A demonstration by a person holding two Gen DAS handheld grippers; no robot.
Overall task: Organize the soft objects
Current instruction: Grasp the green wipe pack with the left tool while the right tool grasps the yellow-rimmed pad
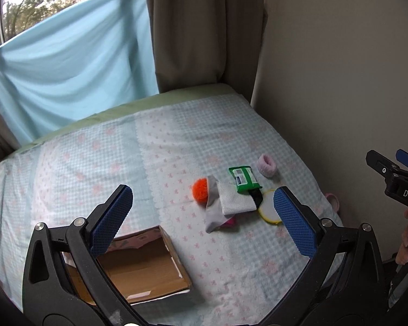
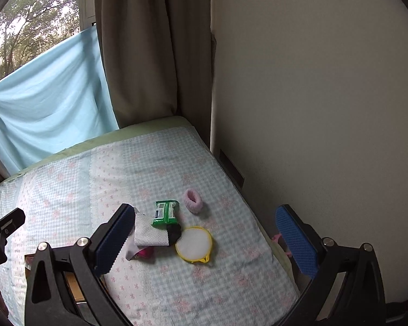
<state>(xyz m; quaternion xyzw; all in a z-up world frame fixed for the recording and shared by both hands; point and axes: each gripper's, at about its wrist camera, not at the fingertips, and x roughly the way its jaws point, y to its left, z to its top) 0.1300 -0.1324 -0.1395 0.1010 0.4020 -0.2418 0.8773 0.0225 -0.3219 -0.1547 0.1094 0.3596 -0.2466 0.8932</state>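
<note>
Only the left wrist view shows the cardboard box [image 1: 144, 266] and orange pompom [image 1: 200, 189]; both grippers [image 1: 204, 212] [image 2: 204, 241] gape empty above the checked bedspread [image 2: 163, 168].

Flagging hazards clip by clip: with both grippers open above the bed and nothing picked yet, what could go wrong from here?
1. The white mesh cloth overlaps the grey cloth and green packet; one pinch may drag several.
2. The round yellow-rimmed pad lies flat on the bedspread; fingers might catch fabric.
3. The pink scrunchie sits near the wall-side edge and could get nudged off.
</note>
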